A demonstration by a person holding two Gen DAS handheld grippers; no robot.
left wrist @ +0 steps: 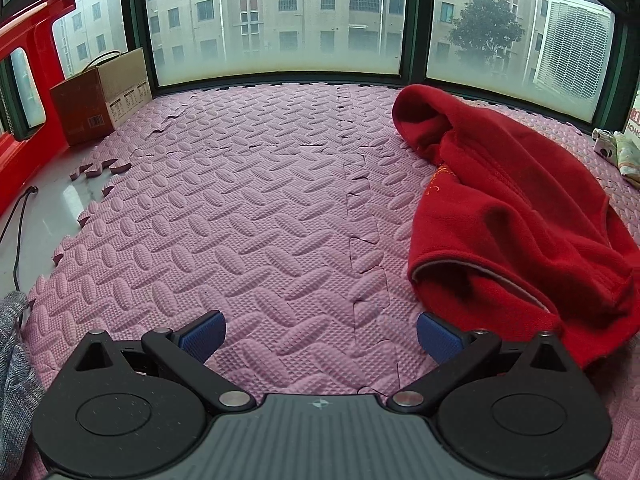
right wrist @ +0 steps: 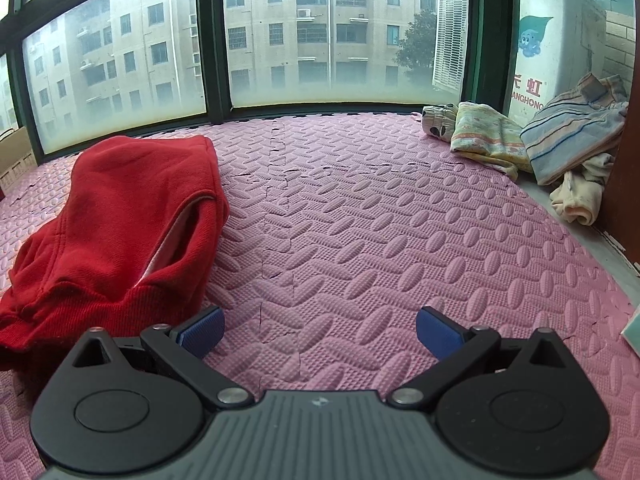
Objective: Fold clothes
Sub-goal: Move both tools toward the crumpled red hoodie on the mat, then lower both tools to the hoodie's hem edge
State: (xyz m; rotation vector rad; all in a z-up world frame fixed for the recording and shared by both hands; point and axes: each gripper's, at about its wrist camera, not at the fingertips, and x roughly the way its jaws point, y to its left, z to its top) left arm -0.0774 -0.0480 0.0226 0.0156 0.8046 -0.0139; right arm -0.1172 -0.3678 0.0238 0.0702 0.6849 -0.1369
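Note:
A crumpled red fleece garment lies on the pink foam mat, at the right in the left wrist view and at the left in the right wrist view. My left gripper is open and empty, low over the mat, with the garment's hem just beyond its right finger. My right gripper is open and empty over the mat, with the garment's hem beside its left finger.
A cardboard box and a red plastic frame stand at the far left. A pile of other clothes lies at the far right by a wall. A grey knit cloth lies near left. Windows line the far edge.

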